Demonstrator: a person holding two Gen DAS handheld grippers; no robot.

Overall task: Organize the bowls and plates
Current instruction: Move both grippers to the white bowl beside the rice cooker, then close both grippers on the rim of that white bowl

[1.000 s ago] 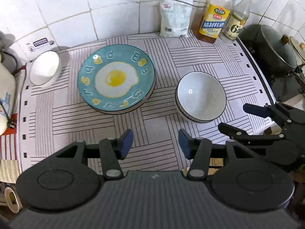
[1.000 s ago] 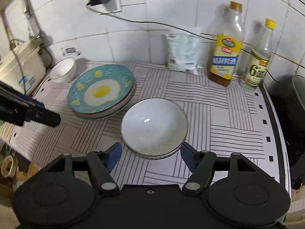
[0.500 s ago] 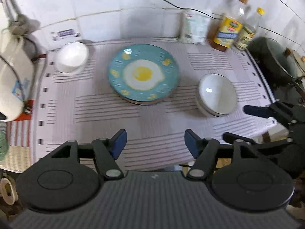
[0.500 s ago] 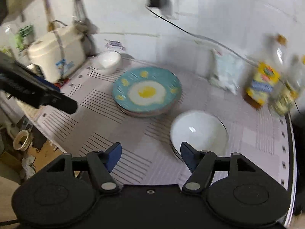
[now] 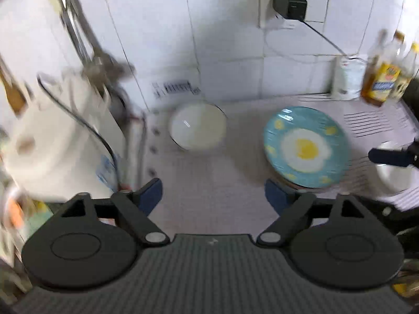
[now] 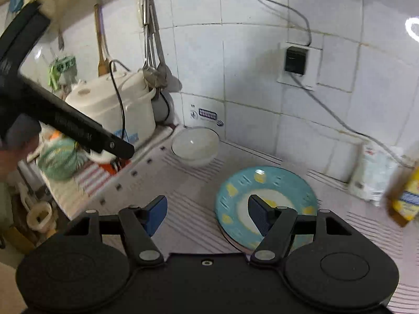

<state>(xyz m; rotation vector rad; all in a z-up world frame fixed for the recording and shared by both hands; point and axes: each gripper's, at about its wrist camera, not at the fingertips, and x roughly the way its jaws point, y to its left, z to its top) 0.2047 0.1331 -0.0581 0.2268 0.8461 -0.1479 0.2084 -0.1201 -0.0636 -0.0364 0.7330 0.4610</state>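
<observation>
Both handheld grippers have swung away from the wide white bowl (image 5: 390, 172) toward the small white bowl (image 5: 197, 127) in the tiled corner, and the left gripper (image 5: 213, 196) has just been opening its jaws, with nothing between them. The right gripper (image 6: 207, 216) hangs released too, its blue pads apart and empty above the near rim of the egg-print plate (image 6: 264, 204).

Taking that teal plate as the landmark: it tops a stack of plates on the striped mat (image 5: 209, 183). The wide bowl, apparently also stacked, sits at the plate's right, partly behind a finger of the right gripper in the left wrist view. The small bowl sits well apart at the plate's far left, just beside the white rice cooker (image 6: 115, 104) and its black cord (image 6: 119, 99).

The likely risk is the crowded corner: a wide-open gripper reaching for the small bowl could strike the cooker, snag the cord, or knock the glossy bowl off its footing. Motion blur suggests speed, which would worsen a misjudged approach.

White wall tiles back the counter; ladles (image 6: 154, 60) hang above the cooker, a plug (image 6: 296, 60) sits in a wall socket, and oil bottles (image 5: 382, 73) stand beyond the plate at right.
</observation>
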